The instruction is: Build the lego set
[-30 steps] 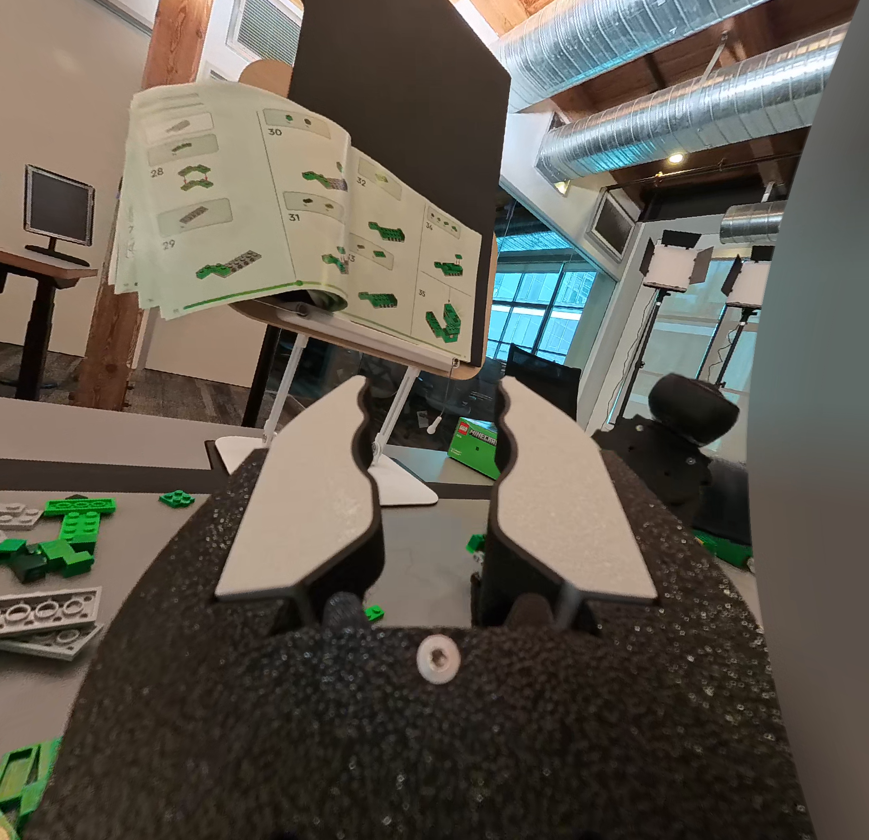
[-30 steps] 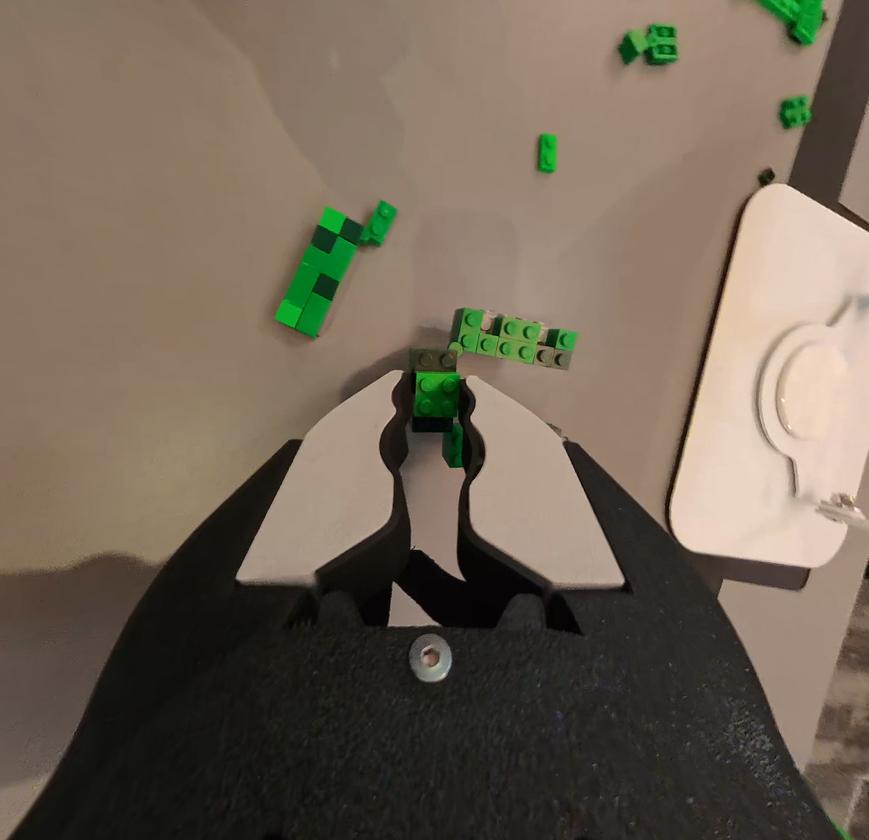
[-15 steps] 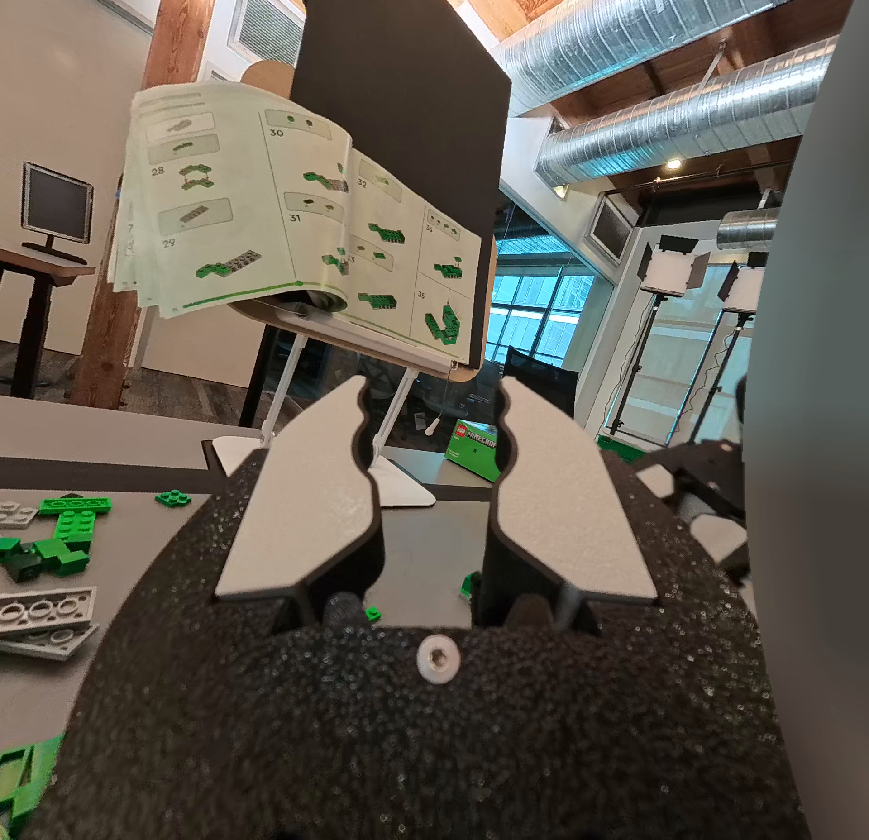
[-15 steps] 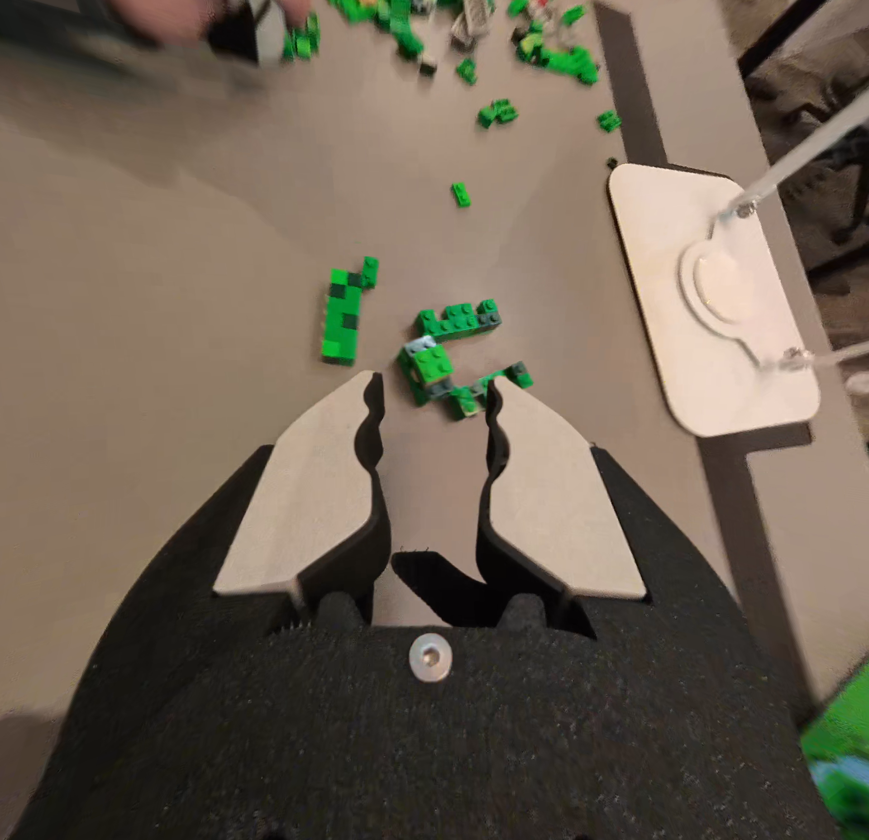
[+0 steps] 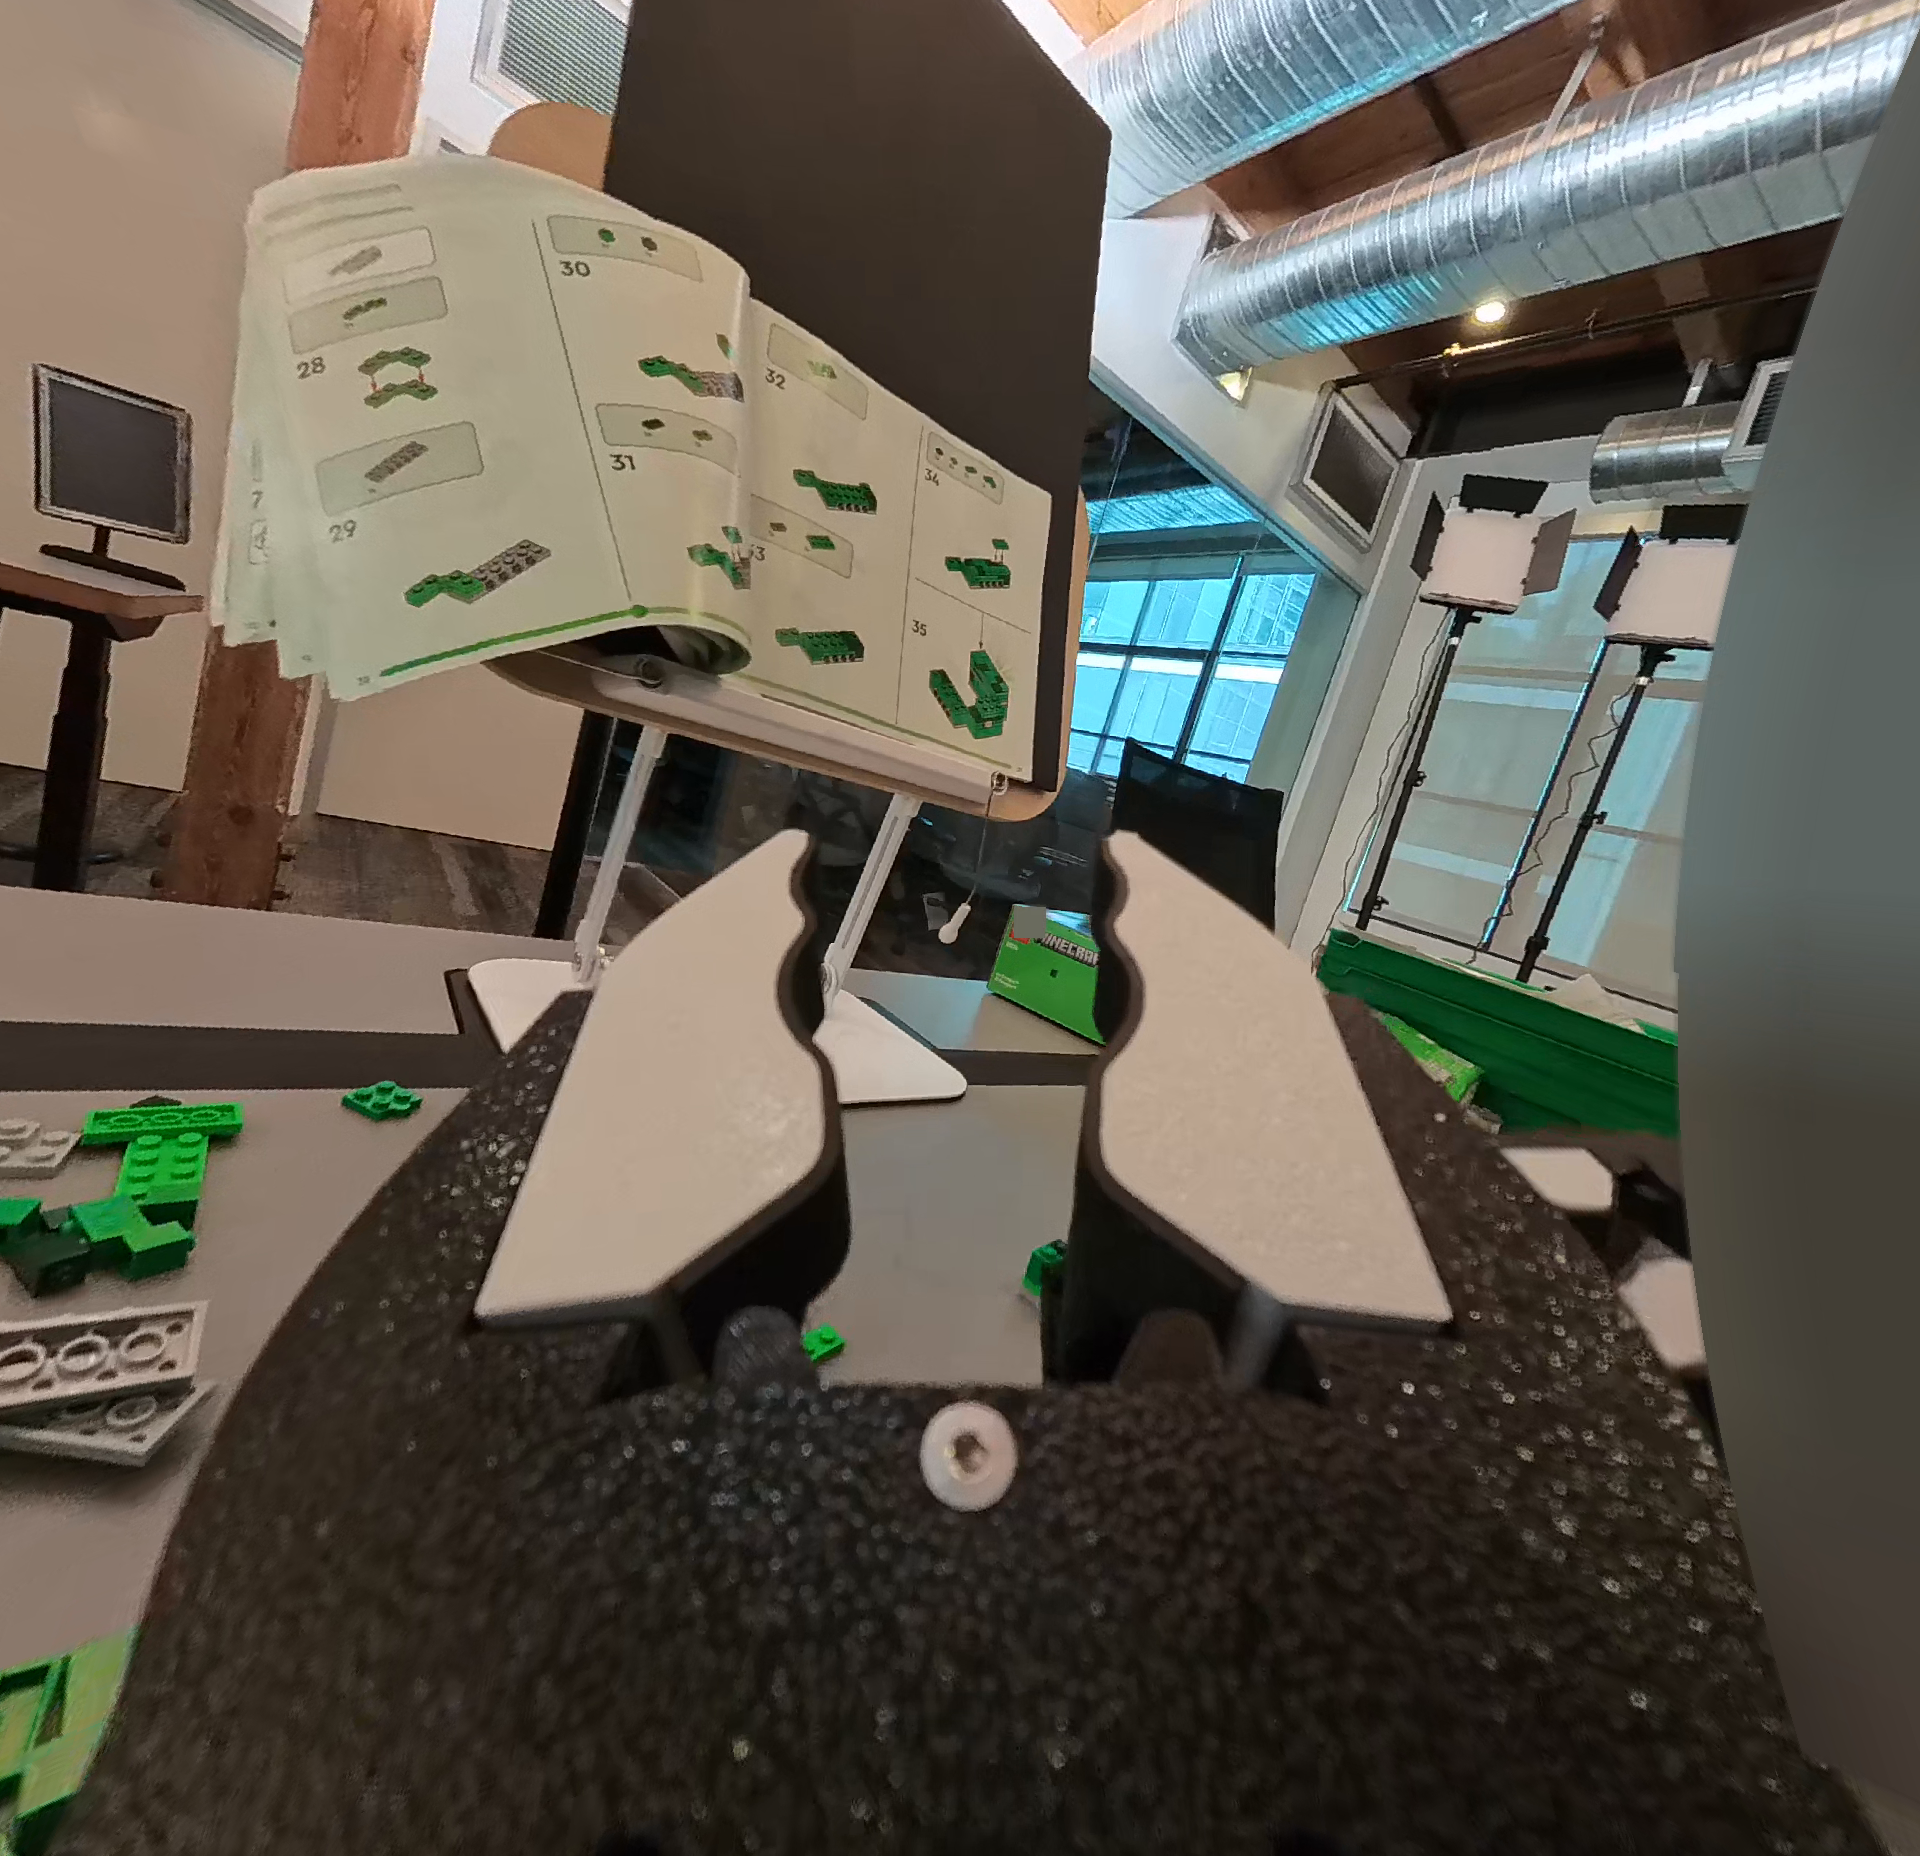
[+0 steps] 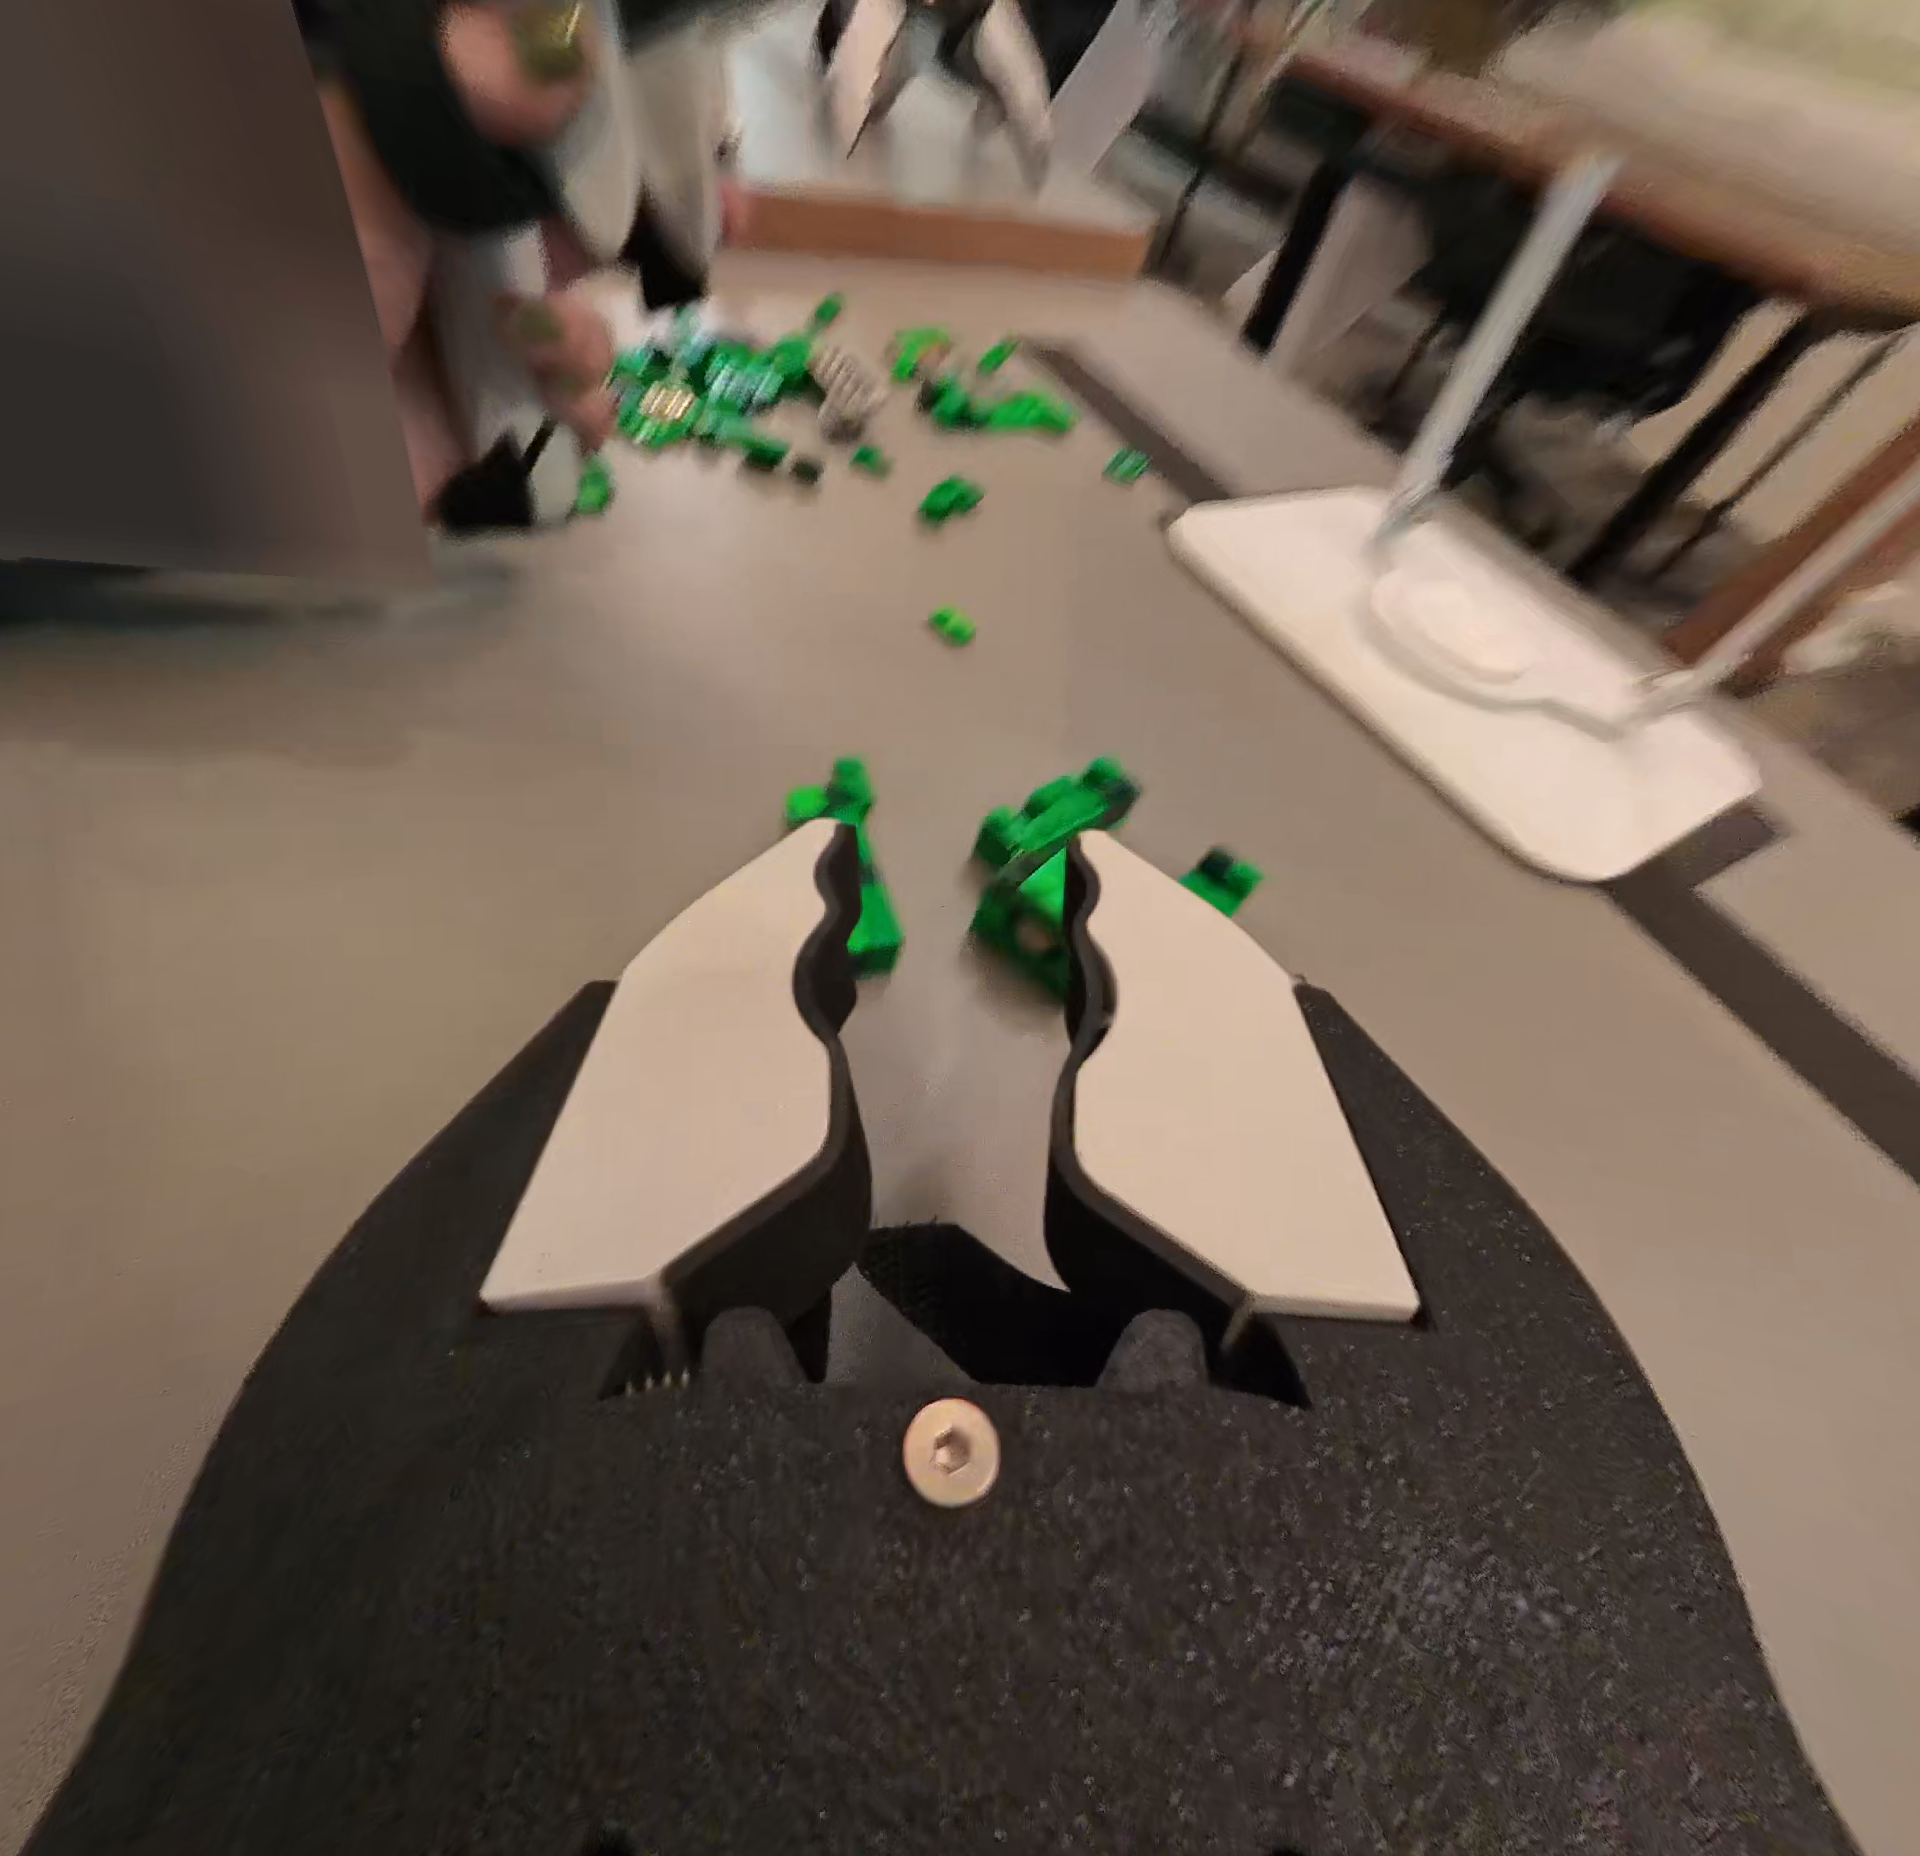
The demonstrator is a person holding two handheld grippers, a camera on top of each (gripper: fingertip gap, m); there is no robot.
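My left gripper (image 5: 956, 871) is open and empty, held above the grey table and pointed at the open instruction booklet (image 5: 623, 476) on its white stand. Loose green bricks (image 5: 156, 1172) and grey plates (image 5: 94, 1359) lie at its left. My right gripper (image 6: 951, 850) is open and empty, low over the table. Just beyond its tips lie a green brick assembly (image 6: 1049, 850) and a green brick strip (image 6: 862, 913). The right wrist view is blurred by motion.
A pile of loose green bricks (image 6: 790, 393) lies at the far end of the table beside the other gripper and a hand (image 6: 540, 372). The white stand base (image 6: 1455, 663) sits to the right. A green lego box (image 5: 1049, 965) and a green bin (image 5: 1507, 1048) stand behind. The white stand base (image 6: 1455, 663) lies around 25 cm away from my right fingertips.
My right gripper let go of the green brick piece, opened wide, drew back and tilted up. The left gripper has barely moved.
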